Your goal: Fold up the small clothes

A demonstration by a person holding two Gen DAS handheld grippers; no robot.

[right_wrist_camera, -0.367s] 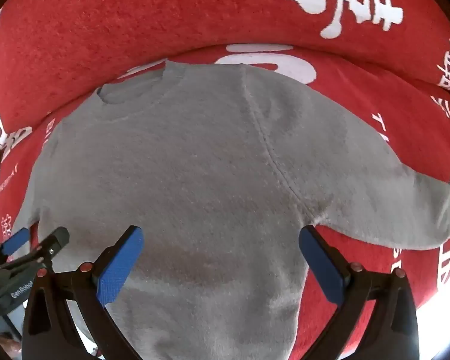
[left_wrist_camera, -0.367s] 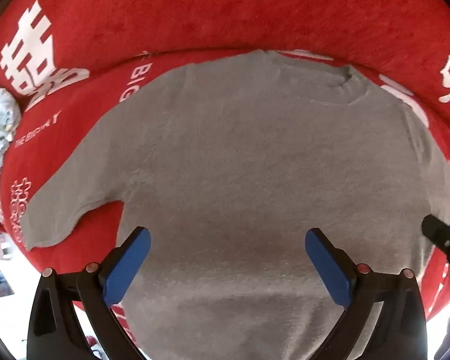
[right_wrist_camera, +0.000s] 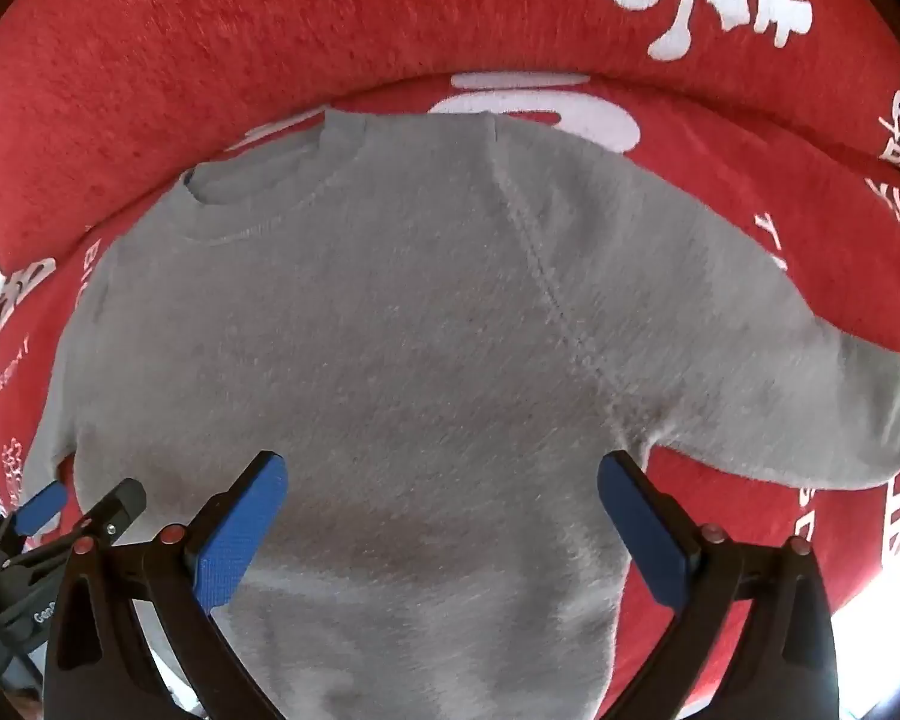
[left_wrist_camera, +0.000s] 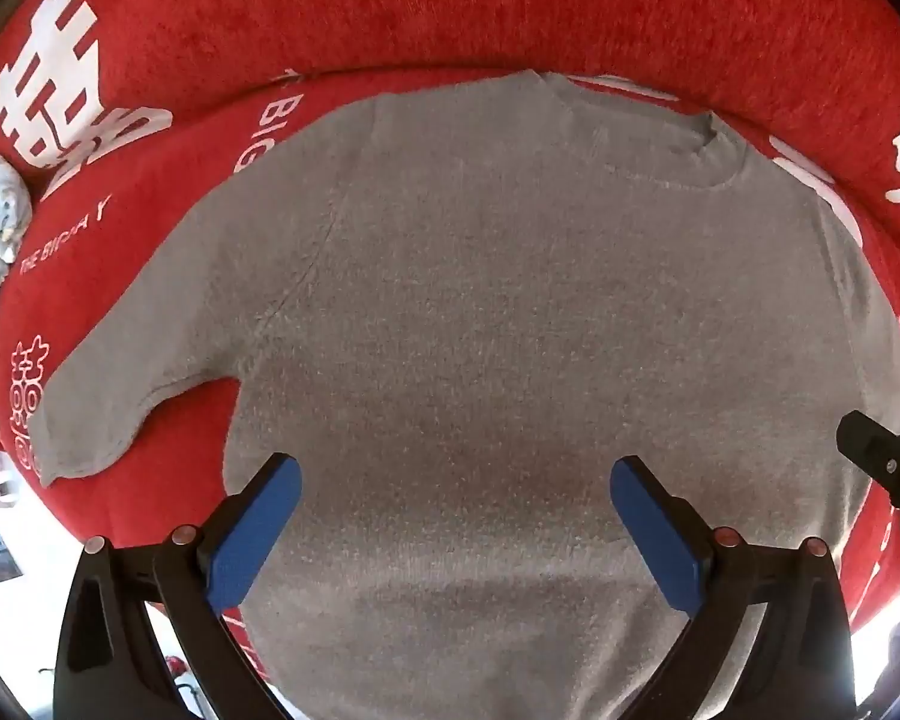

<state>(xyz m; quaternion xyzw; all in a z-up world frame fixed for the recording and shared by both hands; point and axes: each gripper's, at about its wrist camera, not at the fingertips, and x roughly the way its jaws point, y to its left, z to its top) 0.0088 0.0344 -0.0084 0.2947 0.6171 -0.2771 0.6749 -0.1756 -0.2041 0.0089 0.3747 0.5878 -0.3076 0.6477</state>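
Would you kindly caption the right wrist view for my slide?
Open right gripper above a flat grey sweater on a red cloth.

Black tongs [left_wrist_camera: 455,516], blue pads [left_wrist_camera: 252,531] (textured), red screws

grey sweater [left_wrist_camera: 510,330], red white-lettered blanket [left_wrist_camera: 450,12]

A red cloth [left_wrist_camera: 390,30] with white lettering [left_wrist_camera: 60,102] covers the surface.
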